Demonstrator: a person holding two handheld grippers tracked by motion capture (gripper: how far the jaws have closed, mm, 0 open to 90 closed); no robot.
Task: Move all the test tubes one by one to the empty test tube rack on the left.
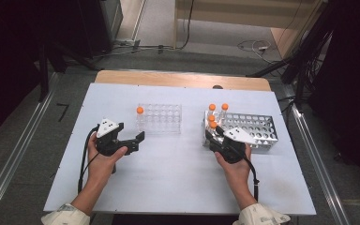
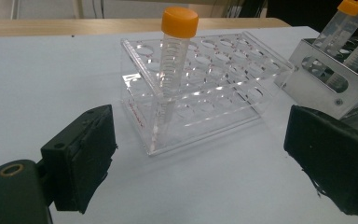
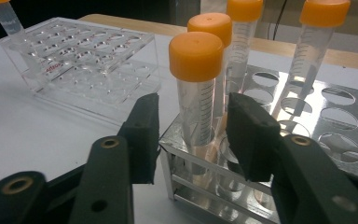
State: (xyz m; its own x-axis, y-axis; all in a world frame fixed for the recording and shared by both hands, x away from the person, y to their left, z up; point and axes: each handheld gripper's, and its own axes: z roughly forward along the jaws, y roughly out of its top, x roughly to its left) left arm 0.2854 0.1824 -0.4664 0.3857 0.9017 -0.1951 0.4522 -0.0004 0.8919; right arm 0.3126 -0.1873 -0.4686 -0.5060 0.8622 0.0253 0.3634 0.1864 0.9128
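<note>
Lab: capped tubes (image 3: 197,88), tube racks (image 2: 200,88)

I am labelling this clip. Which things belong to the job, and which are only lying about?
Belonging to the job:
- nearest orange-capped tube, between the right claw pads
- metal rack
- clear rack
- left claw, open

Lying about:
- cables on the floor

Left claw (image 1: 138,140) rests with jaws spread wide; right claw (image 1: 212,137) has jaws partly narrowed, not pressing anything.

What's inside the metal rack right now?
The metal rack holds four orange-capped tubes at its near end; other visible holes look empty. The right gripper fingers cover part of the lower front.
</note>
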